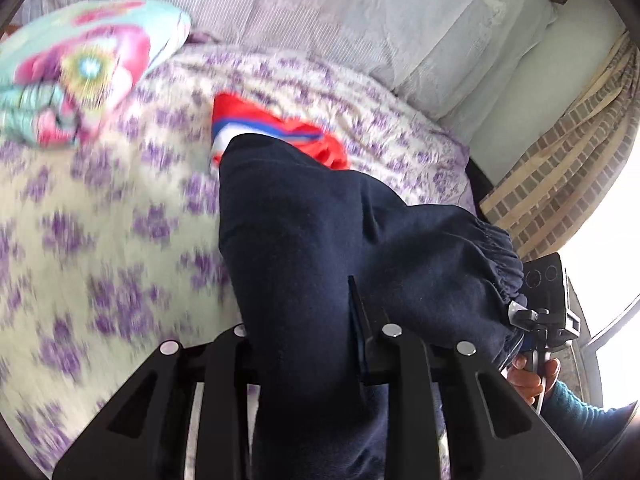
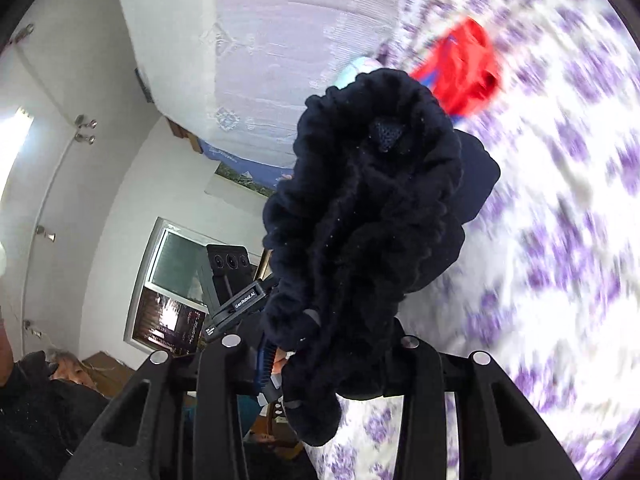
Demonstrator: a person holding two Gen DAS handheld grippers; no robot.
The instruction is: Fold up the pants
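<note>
**Navy pants held up over the bed, a gripper on each side**

Bedspread, white with purple flowers, filled most of both views; blurred in both. A pale patterned cover lay behind it, with a flowered turquoise-and-pink pillow at its far left.

Pants, dark navy fleece, hung above the bedspread, lifted off it. Elastic waistband gathered toward the right edge in the left wrist view. In the right wrist view the same band bunched into thick ruffles straight ahead of the camera.

Red garment with blue and white stripes lay on the bedspread beyond the pants, partly hidden by them.

Left gripper: fingers closed in on a fold of the pants, cloth running down between them and over the mount.

Right gripper: fingers drawn together on the bunched waistband, fabric spilling over both. The right hand gripped its handle, seen at the lower right of the left wrist view.
</note>
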